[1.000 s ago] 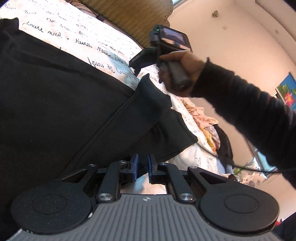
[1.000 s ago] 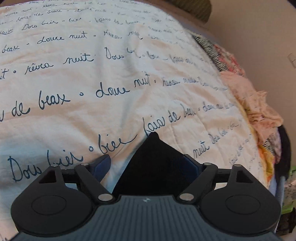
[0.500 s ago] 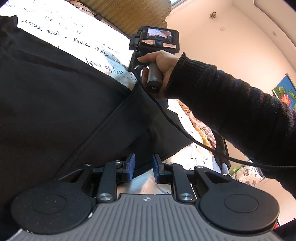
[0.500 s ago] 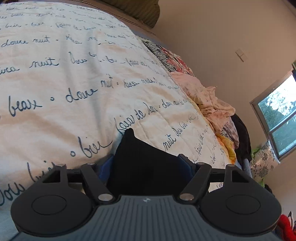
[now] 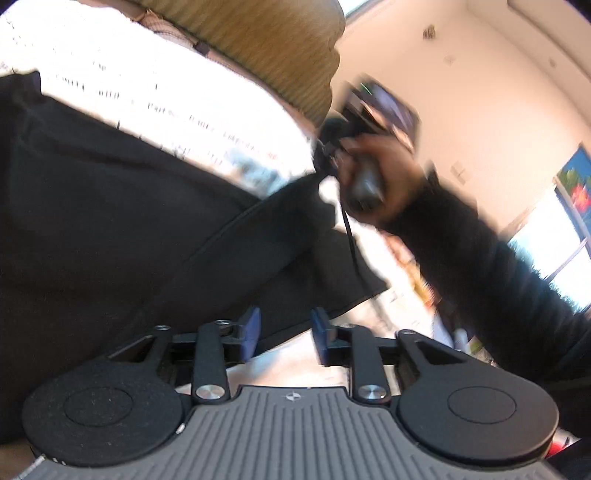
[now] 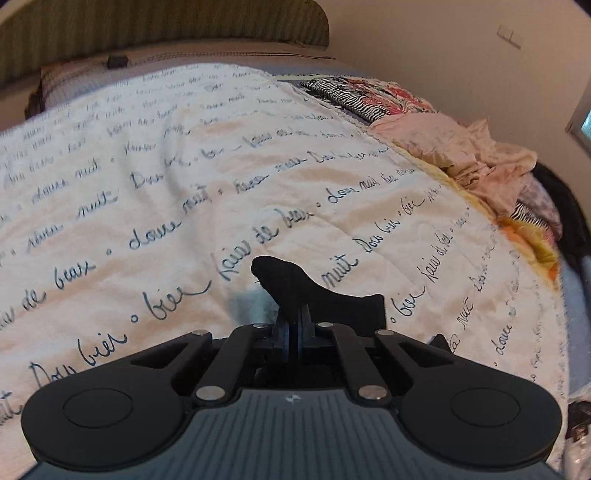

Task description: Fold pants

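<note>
Black pants (image 5: 110, 221) lie spread over the bed and fill the left of the left wrist view. My left gripper (image 5: 285, 330) hovers at their near edge. Its jaws are opening; the hem passes between the blue pads (image 5: 251, 328), and they do not press on it. In the right wrist view my right gripper (image 6: 294, 321) is shut on a corner of the pants (image 6: 291, 284), which pokes up above the closed pads. The left wrist view shows the same gripper blurred, held by a hand (image 5: 373, 184) in a black sleeve, with the fabric corner drawn up under it.
A white bedcover with dark handwriting (image 6: 184, 166) lies under everything. A pile of mixed clothes (image 6: 461, 147) runs along the bed's right edge. A ribbed headboard (image 6: 147, 29) stands at the far end. A window (image 5: 554, 266) is on the right wall.
My right gripper has gone from wide open around the pants corner to shut on it, and has rolled and lifted. My left jaws have spread apart and the left hand has risen a little.
</note>
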The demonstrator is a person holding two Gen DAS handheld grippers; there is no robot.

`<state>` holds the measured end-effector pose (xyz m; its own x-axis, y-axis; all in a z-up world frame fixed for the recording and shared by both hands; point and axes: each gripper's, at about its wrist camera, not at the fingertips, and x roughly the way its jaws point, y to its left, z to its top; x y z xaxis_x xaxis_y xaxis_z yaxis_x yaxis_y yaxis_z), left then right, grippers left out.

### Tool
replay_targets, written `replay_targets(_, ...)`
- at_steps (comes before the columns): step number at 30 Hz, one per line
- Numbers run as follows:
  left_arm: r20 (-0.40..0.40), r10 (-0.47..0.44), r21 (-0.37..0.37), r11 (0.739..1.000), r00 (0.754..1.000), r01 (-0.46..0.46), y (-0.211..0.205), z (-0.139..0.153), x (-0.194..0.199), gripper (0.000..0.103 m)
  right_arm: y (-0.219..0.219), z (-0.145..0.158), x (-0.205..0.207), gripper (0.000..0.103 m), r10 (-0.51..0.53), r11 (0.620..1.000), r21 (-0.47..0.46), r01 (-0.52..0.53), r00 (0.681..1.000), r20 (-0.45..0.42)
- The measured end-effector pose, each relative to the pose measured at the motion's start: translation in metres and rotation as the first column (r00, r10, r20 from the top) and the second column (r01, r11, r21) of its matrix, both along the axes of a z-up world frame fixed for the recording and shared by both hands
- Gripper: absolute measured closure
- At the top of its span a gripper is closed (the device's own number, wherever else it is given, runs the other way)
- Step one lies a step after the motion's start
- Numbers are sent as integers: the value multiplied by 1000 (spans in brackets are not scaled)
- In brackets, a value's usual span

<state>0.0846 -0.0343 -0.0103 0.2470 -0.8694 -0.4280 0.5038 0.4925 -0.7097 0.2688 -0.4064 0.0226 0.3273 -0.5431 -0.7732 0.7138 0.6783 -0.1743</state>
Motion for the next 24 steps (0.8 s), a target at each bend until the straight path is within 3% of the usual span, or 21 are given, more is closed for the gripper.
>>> replay_targets(1, -15, 20, -28, 999, 1000, -20, 4, 7, -1, 51, -12, 10, -14, 100, 0, 999, 36, -2, 999, 43)
replay_targets(3, -61, 81, -84, 993, 995, -86, 7, 20, -3, 28, -34, 31, -46, 100, -8, 995, 99, -6, 990, 143)
replay_targets(6, -172, 190, -132, 968, 967, -213, 2, 35, 2, 24, -60, 51, -90, 100, -24, 982, 188, -26, 965, 261)
replay_targets(8, -276, 240, -172, 940, 931, -293, -3, 40, 8, 23, -70, 55, -115, 100, -27, 971, 236, -50, 950, 312)
replay_targets(10, -379, 309, -155, 908, 872, -389, -7, 38, 14, 17, -79, 53, -135, 100, -26, 961, 269, -69, 942, 334)
replay_targets(12, -468, 386, -72, 880, 795, -470, -12, 30, 18, 16, -86, 47, -153, 100, -37, 949, 307, -77, 936, 350)
replay_targets(15, -583, 445, 43, 853, 680, -521, -14, 12, 14, 17, -102, 34, -170, 100, -66, 928, 363, -78, 928, 367)
replay_targets(16, -609, 446, 59, 850, 656, -524, -11, 8, 9, 17, -105, 31, -173, 100, -70, 922, 378, -80, 927, 368)
replay_targets(17, -621, 441, 63, 853, 648, -519, -13, 7, 3, 17, -108, 27, -174, 100, -72, 917, 391, -84, 927, 368)
replay_targets(20, -598, 440, 79, 864, 670, -497, -22, 9, -8, 17, -114, 21, -177, 100, -74, 900, 424, -103, 921, 381)
replay_targets(23, -597, 469, 122, 855, 651, -504, -29, 8, -9, 17, -117, 21, -178, 100, -74, 888, 442, -124, 912, 404)
replay_targets(24, -587, 475, 124, 853, 655, -507, -31, 10, -11, 17, -118, 22, -178, 100, -71, 886, 445, -131, 910, 408)
